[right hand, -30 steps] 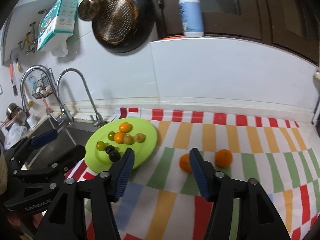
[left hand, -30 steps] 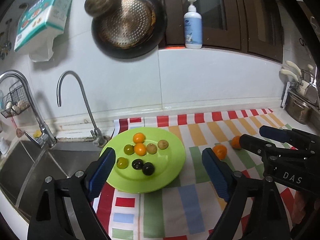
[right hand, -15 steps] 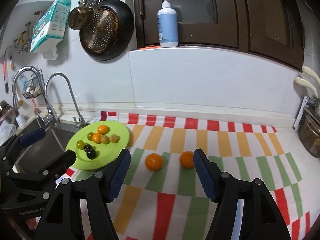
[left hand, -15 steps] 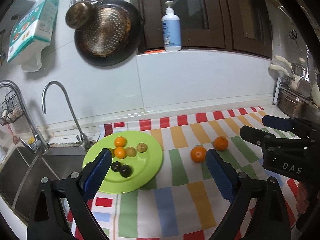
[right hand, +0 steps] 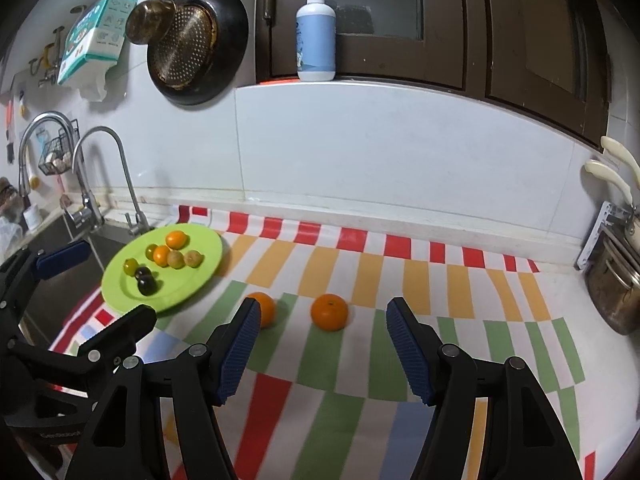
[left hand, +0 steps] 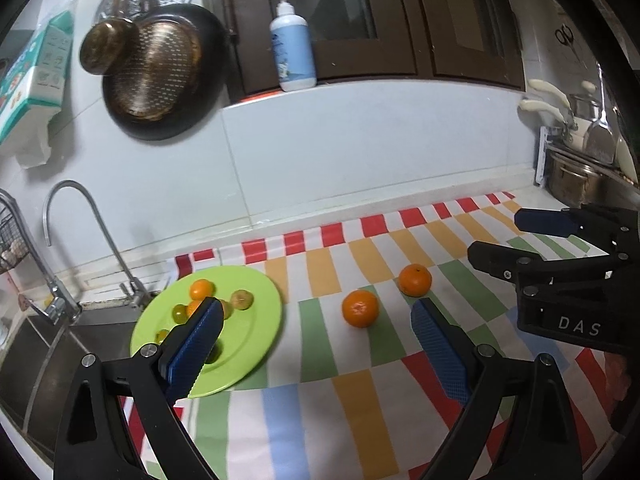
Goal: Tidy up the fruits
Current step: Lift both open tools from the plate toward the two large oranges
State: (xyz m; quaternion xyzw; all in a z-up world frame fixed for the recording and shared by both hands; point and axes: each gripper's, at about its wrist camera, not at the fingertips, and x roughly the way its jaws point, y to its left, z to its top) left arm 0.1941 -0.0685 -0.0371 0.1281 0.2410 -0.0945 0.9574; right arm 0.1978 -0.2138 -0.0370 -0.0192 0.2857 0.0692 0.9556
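Hovering wide open and empty, the right gripper and left gripper face two oranges on the striped cloth covering the table. Eight small fruits sit on one green plate.

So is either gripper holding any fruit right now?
No. The left gripper and right gripper are both open and empty; both oranges lie loose on the cloth.
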